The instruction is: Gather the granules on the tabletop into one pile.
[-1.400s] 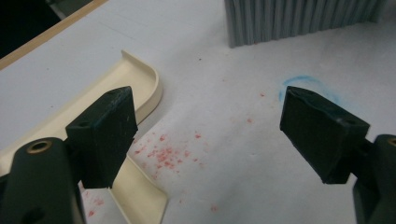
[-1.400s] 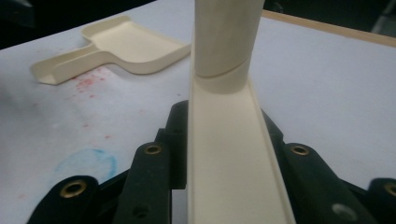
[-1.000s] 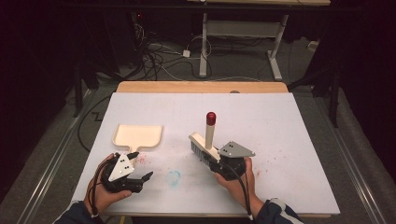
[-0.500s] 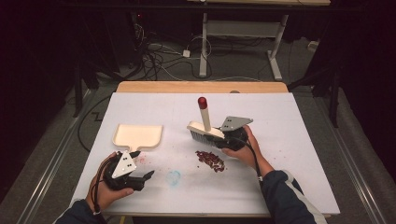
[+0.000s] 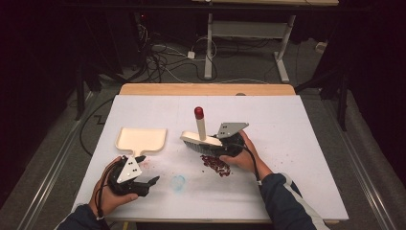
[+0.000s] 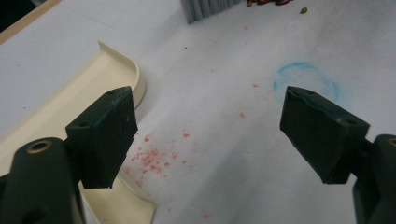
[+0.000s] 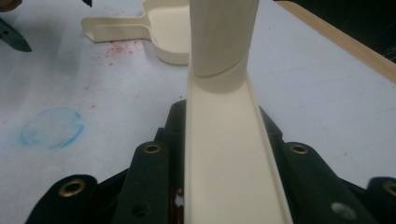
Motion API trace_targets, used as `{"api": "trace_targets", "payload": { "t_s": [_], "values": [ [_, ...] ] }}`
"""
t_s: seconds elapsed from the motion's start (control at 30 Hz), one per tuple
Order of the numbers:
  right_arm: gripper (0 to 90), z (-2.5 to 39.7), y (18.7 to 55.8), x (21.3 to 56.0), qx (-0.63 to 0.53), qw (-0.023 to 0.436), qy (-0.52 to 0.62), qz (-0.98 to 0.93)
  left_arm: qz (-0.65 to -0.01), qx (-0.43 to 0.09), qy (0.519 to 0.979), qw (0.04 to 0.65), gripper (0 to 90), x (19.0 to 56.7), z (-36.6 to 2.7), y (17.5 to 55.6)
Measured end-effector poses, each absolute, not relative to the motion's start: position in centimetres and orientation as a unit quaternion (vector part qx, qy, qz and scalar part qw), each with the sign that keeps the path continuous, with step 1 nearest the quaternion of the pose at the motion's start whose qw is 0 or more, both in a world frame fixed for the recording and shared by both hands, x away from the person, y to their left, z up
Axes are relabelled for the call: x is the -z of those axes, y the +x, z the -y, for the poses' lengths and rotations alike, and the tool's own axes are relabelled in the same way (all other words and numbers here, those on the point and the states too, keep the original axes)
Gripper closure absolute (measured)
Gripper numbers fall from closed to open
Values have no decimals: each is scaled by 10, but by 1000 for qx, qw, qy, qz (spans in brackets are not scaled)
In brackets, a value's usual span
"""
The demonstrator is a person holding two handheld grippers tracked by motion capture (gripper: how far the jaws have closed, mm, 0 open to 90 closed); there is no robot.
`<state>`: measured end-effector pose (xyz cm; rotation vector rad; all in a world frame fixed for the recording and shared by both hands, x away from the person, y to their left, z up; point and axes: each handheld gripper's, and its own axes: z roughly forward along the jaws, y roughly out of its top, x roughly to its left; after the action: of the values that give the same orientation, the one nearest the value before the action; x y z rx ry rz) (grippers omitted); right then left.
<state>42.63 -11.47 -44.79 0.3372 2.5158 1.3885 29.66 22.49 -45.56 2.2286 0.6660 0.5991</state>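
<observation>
Right gripper point(image 5: 225, 146) clamps a cream plastic brush point(image 5: 201, 139): flat head, round upright handle, red tip. Bristles touch dark reddish crumbs point(image 5: 215, 164), piled at 5 o'clock of the brush. Left gripper point(image 5: 143, 183): jaws wide, nothing between. Smooth cream dustpan point(image 5: 142, 140) lies at its 12 o'clock, cut off in left gripper view. Crumb type unclear.

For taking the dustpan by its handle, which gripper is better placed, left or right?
Left. The left gripper is open and empty, beside the dustpan handle. The right gripper is shut on the brush, near the red debris.
</observation>
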Motion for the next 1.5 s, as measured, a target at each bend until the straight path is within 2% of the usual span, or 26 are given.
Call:
{"api": "trace_targets", "payload": {
  "t_s": [0.4, 0.63, 0.9, 1.0, 1.2, 1.5],
  "values": [
    [676, 153, 410, 440, -455, 109, 75, -881, -251, -231, 869, 358, 179, 455, -222, 295],
    [675, 167, 406, 435, -466, 119, 83, -873, -250, -232, 870, 357, 179, 454, -222, 294],
    [675, 148, 383, 419, -500, 144, 140, -843, -250, -236, 867, 360, 179, 452, -224, 293],
    [675, 135, 370, 419, -504, 125, 141, -843, -252, -234, 867, 361, 179, 452, -225, 292],
    [675, 131, 351, 422, -485, 129, 150, -852, -250, -235, 866, 363, 179, 451, -225, 289],
    [675, 172, 320, 422, -487, 255, 315, -774, -247, -238, 867, 361, 179, 451, -223, 287]
  ]
}}
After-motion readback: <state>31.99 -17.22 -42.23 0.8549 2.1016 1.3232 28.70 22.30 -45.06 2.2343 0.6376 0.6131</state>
